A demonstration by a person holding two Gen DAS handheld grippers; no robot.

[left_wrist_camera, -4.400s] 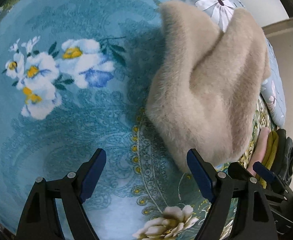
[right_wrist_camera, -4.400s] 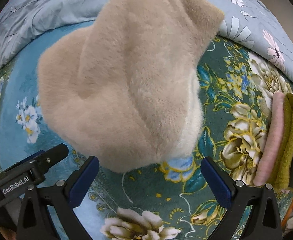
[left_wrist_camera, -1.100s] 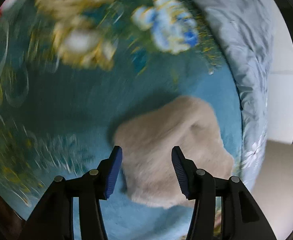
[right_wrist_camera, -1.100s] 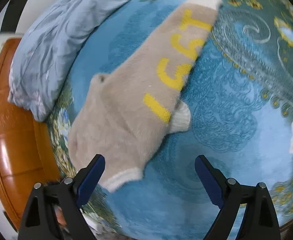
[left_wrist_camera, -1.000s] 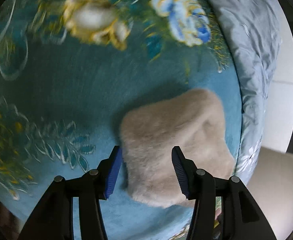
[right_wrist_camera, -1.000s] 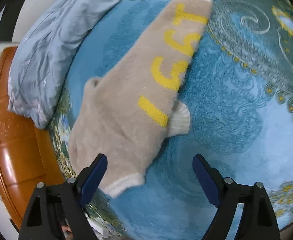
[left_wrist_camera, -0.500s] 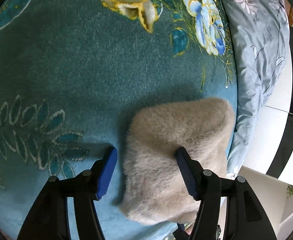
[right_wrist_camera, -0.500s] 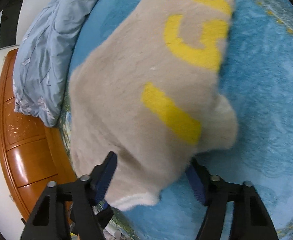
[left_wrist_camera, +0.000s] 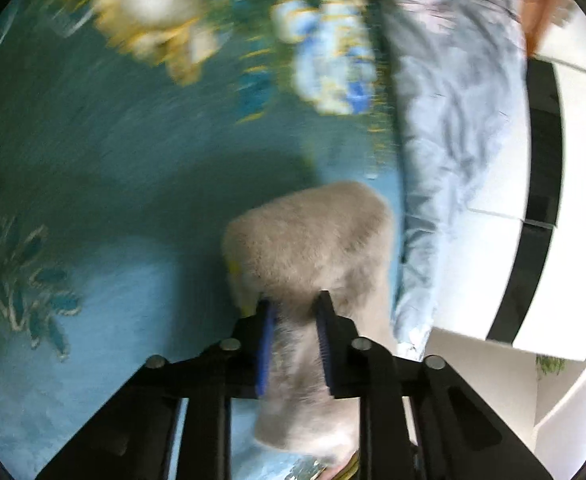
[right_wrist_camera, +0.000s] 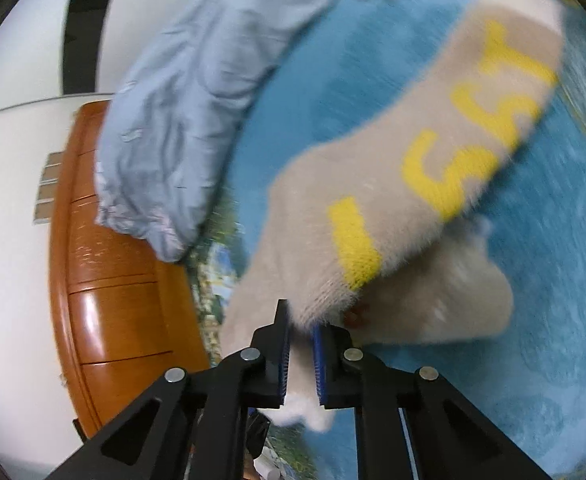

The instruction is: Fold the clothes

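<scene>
Right wrist view: our right hand-held gripper [right_wrist_camera: 301, 344] pinches the beige garment [right_wrist_camera: 405, 200], its long axis running diagonally across the bed [right_wrist_camera: 553, 320] from us; our left hand-held gripper [left_wrist_camera: 293, 336] also clamps it.

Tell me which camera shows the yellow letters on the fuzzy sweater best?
The right wrist view: the yellow letters run along the sweater. The left wrist view shows only a tiny yellow bit at the sweater's edge.

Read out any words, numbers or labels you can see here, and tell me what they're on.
"I G G T": large yellow characters, viewed upside down, along the fuzzy beige garment gripped by the right gripper; reading uncertain.
Left wrist view: motion-blurred, with no text on the garment, the blanket or the left gripper.
</scene>
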